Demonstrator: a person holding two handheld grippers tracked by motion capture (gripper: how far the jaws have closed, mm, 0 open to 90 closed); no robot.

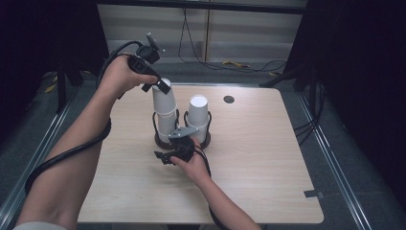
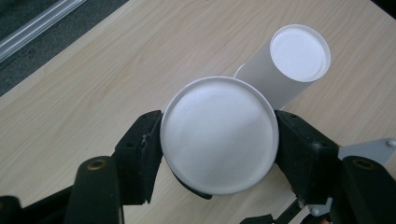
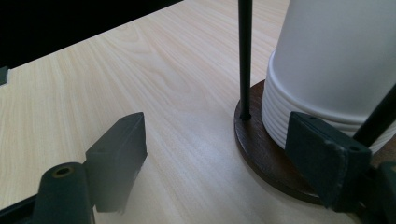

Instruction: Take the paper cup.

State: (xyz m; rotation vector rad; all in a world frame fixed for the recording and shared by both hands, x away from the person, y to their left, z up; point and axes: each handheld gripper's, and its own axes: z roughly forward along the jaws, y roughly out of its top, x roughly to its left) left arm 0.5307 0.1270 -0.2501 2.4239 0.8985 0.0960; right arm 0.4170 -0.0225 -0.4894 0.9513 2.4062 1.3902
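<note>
Nearest to me, my right gripper (image 1: 165,157) rests low on the table (image 1: 268,163), its jaws apart with nothing between them. In the right gripper view one jaw stands just beside the wooden base (image 3: 254,140) of the nearer cup holder, close to the stacked cups (image 3: 327,70) in it, but I cannot tell if it touches. I judge that this hand steadies the holder.

Farther away, my left gripper (image 1: 160,85) is clamped on the top paper cup (image 2: 219,134), with one pad on each side near its closed bottom. The cup is upside down and above the left stack (image 1: 166,122).

I think the step in hand is lifting one cup off the stack. The next move calls for a straight pull upward, so the cup below does not come with it.
</note>
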